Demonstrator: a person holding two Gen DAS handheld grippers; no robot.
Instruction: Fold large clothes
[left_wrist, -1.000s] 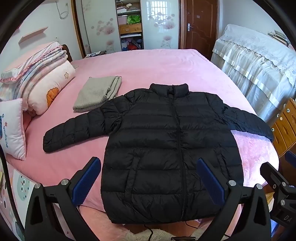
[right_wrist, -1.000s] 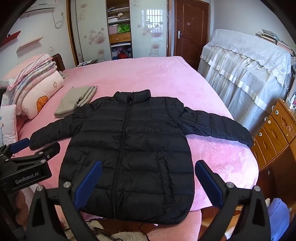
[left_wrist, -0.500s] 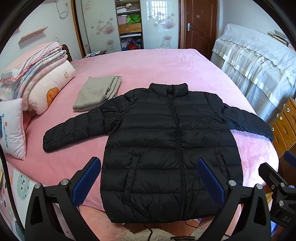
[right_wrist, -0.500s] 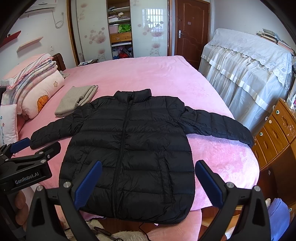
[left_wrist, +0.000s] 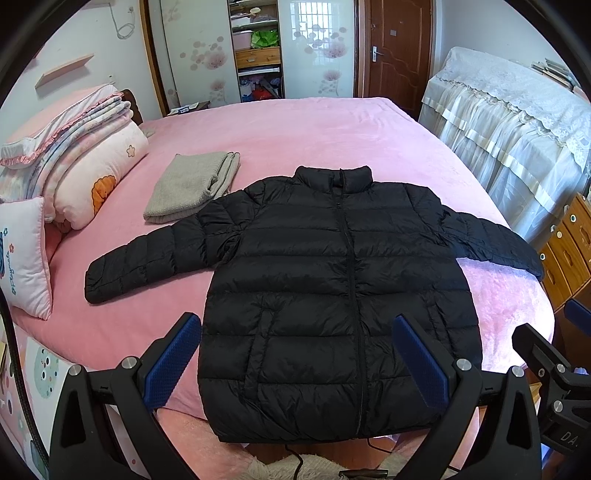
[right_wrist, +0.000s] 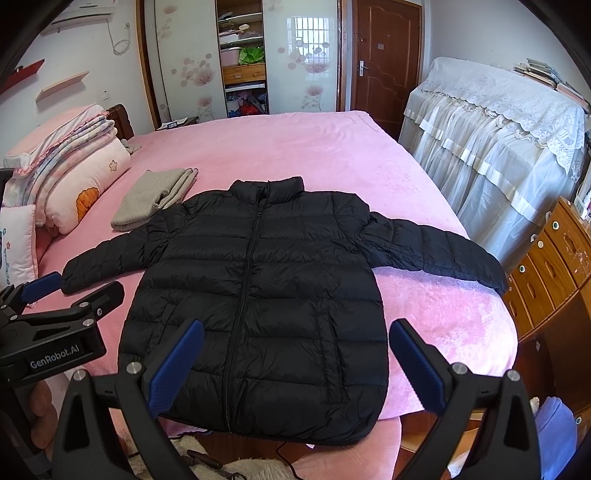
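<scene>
black puffer jacket lies flat, zipped, front up on the pink bed, collar far, hem nearest; long axis runs straight away from both tools. left gripper and right gripper hang above the hem, jaws spread, grasping nothing. right sleeve reaches the bed edge (little margin); folded grey garment sits near the left sleeve.

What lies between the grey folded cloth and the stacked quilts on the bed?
Only bare pink bedsheet separates the grey folded cloth from the stacked quilts; both views show it.
</scene>
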